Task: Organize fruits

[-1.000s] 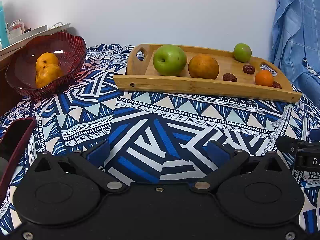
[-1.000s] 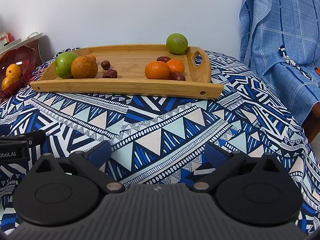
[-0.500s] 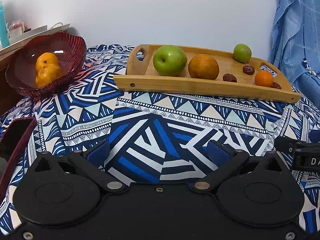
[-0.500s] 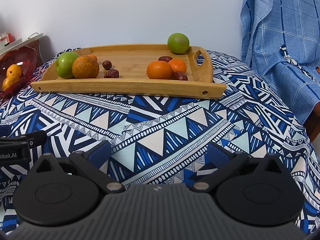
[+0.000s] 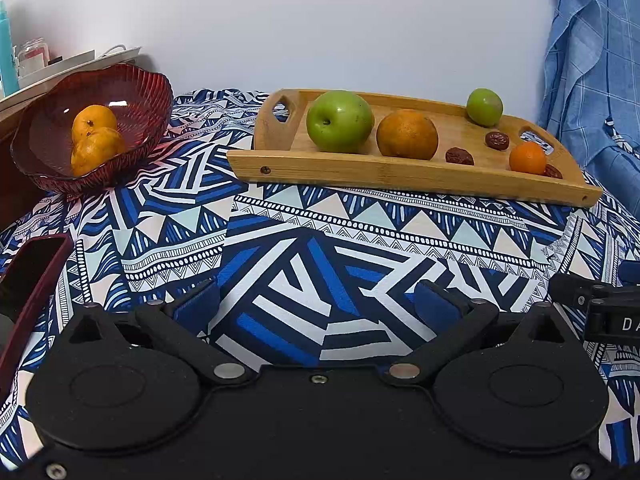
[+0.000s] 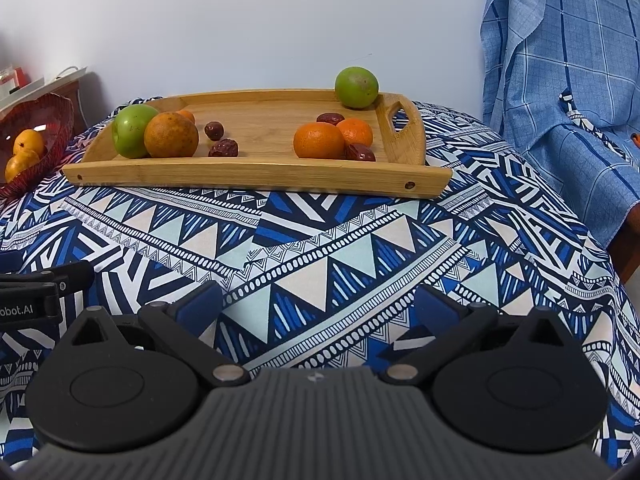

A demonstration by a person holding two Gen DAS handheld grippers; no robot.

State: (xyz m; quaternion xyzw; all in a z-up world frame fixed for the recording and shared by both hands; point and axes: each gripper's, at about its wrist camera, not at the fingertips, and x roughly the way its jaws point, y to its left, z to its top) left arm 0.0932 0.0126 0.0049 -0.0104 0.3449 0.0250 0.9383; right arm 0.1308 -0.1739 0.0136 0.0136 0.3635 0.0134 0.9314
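1. Almost nothing has changed in the last second. In the right view the wooden tray (image 6: 248, 168) has only slid a tiny bit across the picture, so the right tongs moved just a little. The left view looks the same as before.
2. Left of the tray sits the red bowl (image 5: 132, 92) with two oranges (image 5: 96, 136) inside it. The bowl is near the tray's left handle but not touching it.
3. On the tray, at its left end, is the big green apple (image 5: 339, 121). A big orange (image 5: 407, 134) is just beside it on the right.
4. Toward the tray's right end are small brown dates (image 5: 459, 156), a small green fruit (image 5: 484, 107) at the back edge, and small oranges (image 6: 319, 140).
5. The left tongs (image 5: 316, 300) are wide open and hold nothing. They hover over the table, well in front of the tray.
6. The right tongs (image 6: 318, 304) are also wide open and hold nothing, in front of the tray too.
7. I think no fruit has been picked yet. The next move looks like a reach to the tray, maybe to carry an orange to the bowl.
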